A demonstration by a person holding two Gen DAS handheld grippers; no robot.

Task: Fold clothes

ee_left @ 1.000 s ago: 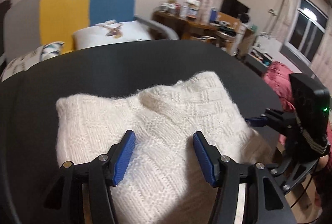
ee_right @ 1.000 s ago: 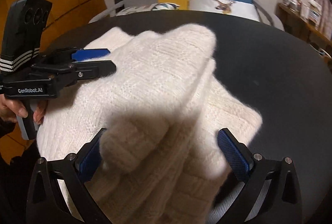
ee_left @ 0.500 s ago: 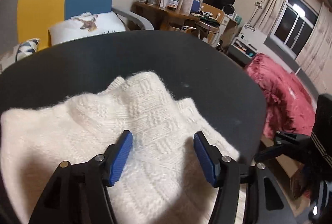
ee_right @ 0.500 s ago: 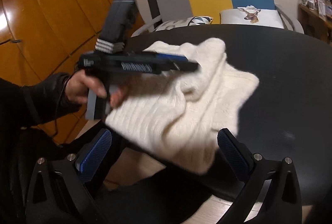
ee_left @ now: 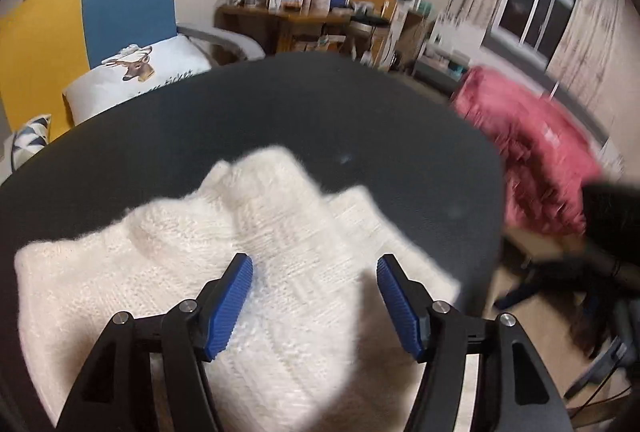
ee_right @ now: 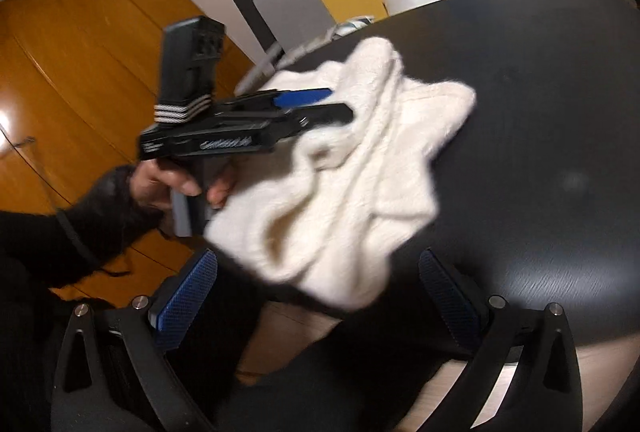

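Your left gripper (ee_left: 314,296) hangs with jaws wide over the white knit sweater (ee_left: 248,252), gripping nothing. Your right gripper (ee_right: 320,296) is spread too, empty, off the near edge of the black round table (ee_left: 320,120). Beyond the sweater the tabletop is bare; 1 striped chair (ee_left: 80,20) stands behind.

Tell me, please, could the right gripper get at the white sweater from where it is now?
Probably yes: the right gripper is open, and the sweater's near edge overhangs the table just ahead, nothing between.

sweater (ee_left: 256,252) on table (ee_left: 320,120), chair (ee_left: 100,12) behind
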